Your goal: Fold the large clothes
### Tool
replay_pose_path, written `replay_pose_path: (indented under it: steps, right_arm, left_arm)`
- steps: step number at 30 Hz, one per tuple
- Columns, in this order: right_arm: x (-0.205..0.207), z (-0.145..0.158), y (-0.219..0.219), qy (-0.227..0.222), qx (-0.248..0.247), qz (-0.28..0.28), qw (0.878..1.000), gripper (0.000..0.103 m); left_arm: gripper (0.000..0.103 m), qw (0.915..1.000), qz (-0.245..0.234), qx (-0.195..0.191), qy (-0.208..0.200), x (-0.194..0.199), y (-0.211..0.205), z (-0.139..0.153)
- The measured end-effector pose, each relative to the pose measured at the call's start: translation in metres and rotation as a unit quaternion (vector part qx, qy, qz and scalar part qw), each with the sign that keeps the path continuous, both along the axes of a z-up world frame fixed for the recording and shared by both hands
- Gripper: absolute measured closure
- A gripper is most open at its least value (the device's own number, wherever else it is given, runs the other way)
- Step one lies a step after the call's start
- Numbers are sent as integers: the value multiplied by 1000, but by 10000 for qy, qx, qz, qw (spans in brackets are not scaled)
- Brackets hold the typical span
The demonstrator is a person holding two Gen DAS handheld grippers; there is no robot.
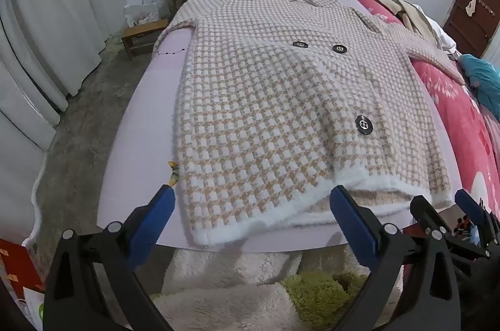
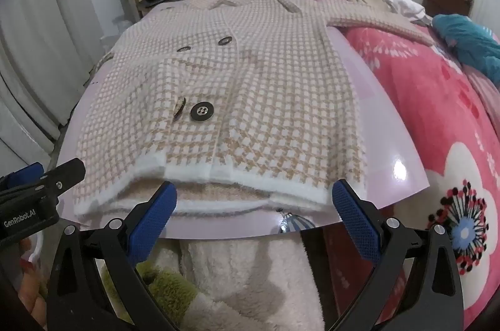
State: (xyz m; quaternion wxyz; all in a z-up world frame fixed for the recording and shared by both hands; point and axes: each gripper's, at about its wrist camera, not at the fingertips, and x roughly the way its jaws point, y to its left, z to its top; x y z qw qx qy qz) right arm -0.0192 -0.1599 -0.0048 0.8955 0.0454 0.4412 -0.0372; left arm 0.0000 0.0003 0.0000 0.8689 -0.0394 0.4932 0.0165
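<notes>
Coat (image 1: 265, 100) flat on board (image 1: 131, 143), buttons up, hem just ahead of both grippers. Left gripper (image 1: 253, 206) jaws wide, empty. Right gripper (image 2: 254, 200) jaws wide, empty, near hem.

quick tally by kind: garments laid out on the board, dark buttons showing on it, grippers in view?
Beige-and-white checked knit coat: 1
Dark round buttons on its front: 4, one edge-on in the right wrist view
Blue-padded two-finger grippers, left gripper and right gripper, both open: 2
Total: 7
</notes>
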Motion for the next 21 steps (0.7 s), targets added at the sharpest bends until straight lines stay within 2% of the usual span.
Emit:
replay_pose_path:
  steps: [21]
  right_arm:
    - [1,5,5,-46,-44,17,10000,7]
  left_arm:
    - [5,10000,1,-23,-10,0,0,0]
